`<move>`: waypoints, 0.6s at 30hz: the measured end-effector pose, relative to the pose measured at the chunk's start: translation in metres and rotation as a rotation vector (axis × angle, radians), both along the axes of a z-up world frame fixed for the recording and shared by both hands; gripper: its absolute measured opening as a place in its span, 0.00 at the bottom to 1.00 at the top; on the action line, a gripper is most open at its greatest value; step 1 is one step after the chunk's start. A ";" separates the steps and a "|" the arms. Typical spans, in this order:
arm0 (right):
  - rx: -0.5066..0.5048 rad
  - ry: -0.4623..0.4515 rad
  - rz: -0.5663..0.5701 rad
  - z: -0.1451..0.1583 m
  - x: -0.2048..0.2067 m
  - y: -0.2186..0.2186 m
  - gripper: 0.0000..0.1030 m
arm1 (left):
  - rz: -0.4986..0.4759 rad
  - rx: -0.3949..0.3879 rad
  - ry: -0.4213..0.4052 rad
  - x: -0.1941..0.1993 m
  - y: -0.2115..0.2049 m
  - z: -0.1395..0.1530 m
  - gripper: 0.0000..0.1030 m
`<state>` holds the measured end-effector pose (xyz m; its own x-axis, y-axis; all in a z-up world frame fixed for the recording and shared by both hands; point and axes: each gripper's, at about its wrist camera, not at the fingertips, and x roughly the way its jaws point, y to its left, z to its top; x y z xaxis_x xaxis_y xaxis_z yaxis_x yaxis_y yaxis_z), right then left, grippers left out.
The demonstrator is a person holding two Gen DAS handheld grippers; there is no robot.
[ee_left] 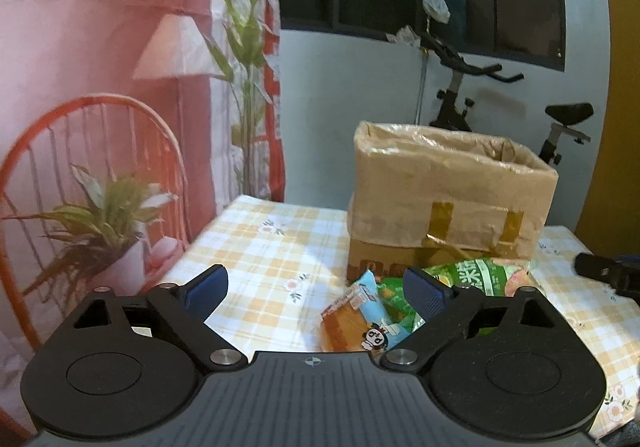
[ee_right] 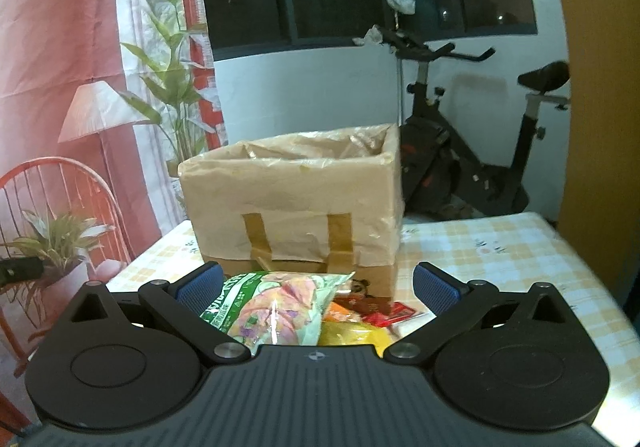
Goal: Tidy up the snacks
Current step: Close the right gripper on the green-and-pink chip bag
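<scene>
Both hand-held grippers fill the bottom of their own views, each with its blue-padded fingers spread wide and nothing held between them. Seen from the left wrist, the left hand-held gripper [ee_left: 316, 293] hangs over the checked cloth of the worktop [ee_left: 256, 247], and just past its right finger lies a light-blue cartoon snack packet [ee_left: 370, 311] resting partly on an orange-brown wrapped cake [ee_left: 344, 331], with a green snack bag [ee_left: 480, 273] beyond them. From the right wrist, the right hand-held gripper [ee_right: 316, 289] hovers right over the snack pile: the green snack bag [ee_right: 272, 307] sits between the fingers toward the left one, a yellow packet [ee_right: 352, 335] lies just beside it close to the gripper body, and small red packets [ee_right: 384, 311] lie near the right finger. Directly behind the pile stands an open cardboard box [ee_right: 292, 199], wrapped in brown paper, taped with two yellow-brown strips and lined with clear plastic; the snacks lie against its front base, outside it. Farther off an exercise bike [ee_right: 480, 151] stands against the white wall beyond the worktop's far edge, and a printed backdrop [ee_left: 100, 59] with a lamp, chair and plants hangs to the left.
</scene>
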<state>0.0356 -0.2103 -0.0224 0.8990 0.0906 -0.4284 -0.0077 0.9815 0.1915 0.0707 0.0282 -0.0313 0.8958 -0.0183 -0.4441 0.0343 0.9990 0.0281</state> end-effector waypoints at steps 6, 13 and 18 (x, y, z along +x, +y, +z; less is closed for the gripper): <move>0.018 0.078 0.087 -0.028 0.034 0.015 1.00 | -0.025 0.000 0.020 0.020 -0.003 -0.017 0.93; 0.041 0.148 0.123 -0.052 0.071 0.024 1.00 | -0.033 -0.012 0.063 0.036 0.001 -0.037 0.93; 0.075 0.204 0.117 -0.063 0.092 0.022 1.00 | -0.030 -0.040 0.094 0.046 0.006 -0.049 0.92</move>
<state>0.1281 -0.1878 -0.0853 0.7758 0.2279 -0.5884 -0.0745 0.9591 0.2731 0.1163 0.0346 -0.0799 0.8490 -0.0642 -0.5245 0.0652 0.9977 -0.0166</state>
